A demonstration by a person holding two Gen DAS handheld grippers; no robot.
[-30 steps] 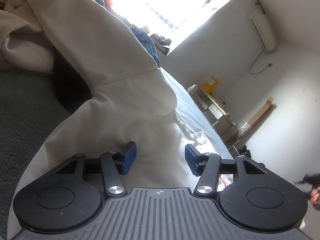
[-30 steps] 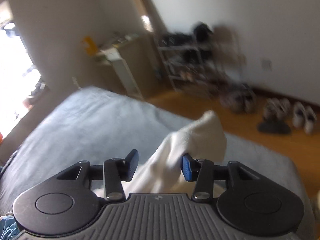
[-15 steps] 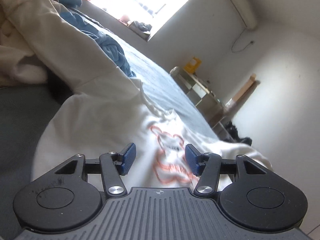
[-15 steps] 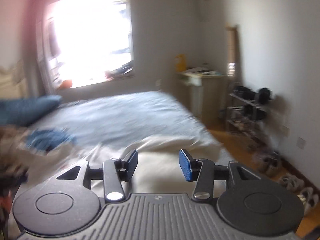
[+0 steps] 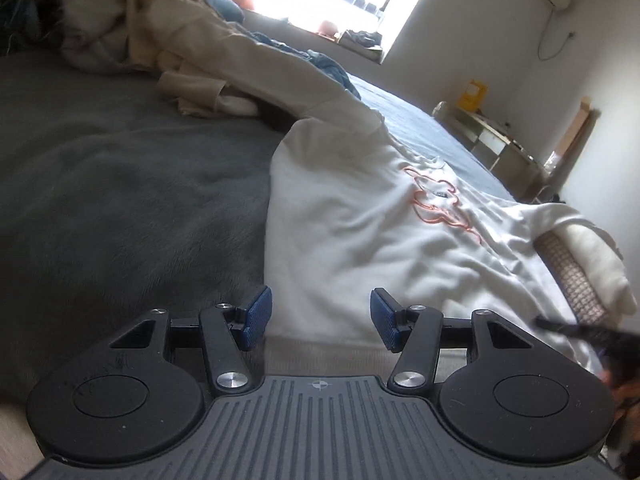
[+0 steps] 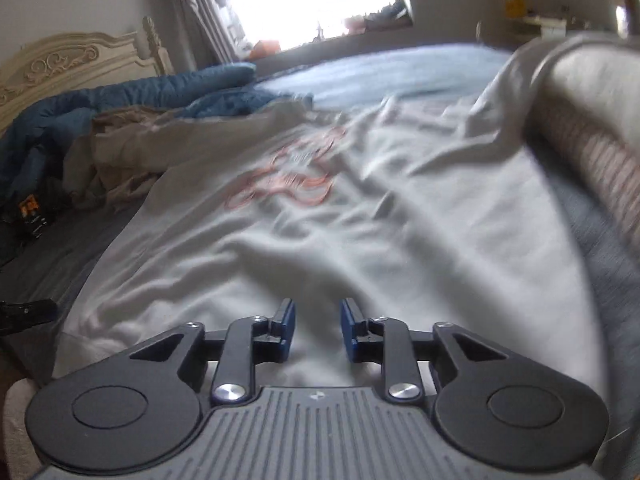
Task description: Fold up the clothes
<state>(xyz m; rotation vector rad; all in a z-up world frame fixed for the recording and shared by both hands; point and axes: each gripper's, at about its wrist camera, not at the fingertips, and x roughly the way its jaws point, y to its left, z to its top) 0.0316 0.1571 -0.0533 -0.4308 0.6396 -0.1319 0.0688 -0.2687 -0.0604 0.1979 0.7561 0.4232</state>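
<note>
A white sweatshirt (image 5: 360, 220) with an orange outline print lies spread face up on the bed; it also fills the right wrist view (image 6: 320, 220). One sleeve (image 5: 592, 256) is folded over at the right, its knit inside showing. My left gripper (image 5: 320, 318) is open over the shirt's hem band near the left corner, and its pads do not press the cloth. My right gripper (image 6: 318, 320) hovers low over the lower part of the shirt. Its jaws are closing; white cloth shows in the narrow gap, but the pads do not pinch it.
A dark grey blanket (image 5: 120, 184) covers the bed left of the shirt. Beige clothes (image 5: 192, 52) are heaped behind, with a blue quilt (image 6: 120, 100) and a carved headboard (image 6: 60, 60) beyond. A small black and orange object (image 6: 32, 212) lies at the left.
The shirt, hanging a second ago, now lies flat with its print up. The right gripper let go of a white sleeve, swung round to face the window, dropped low and narrowed its jaws.
</note>
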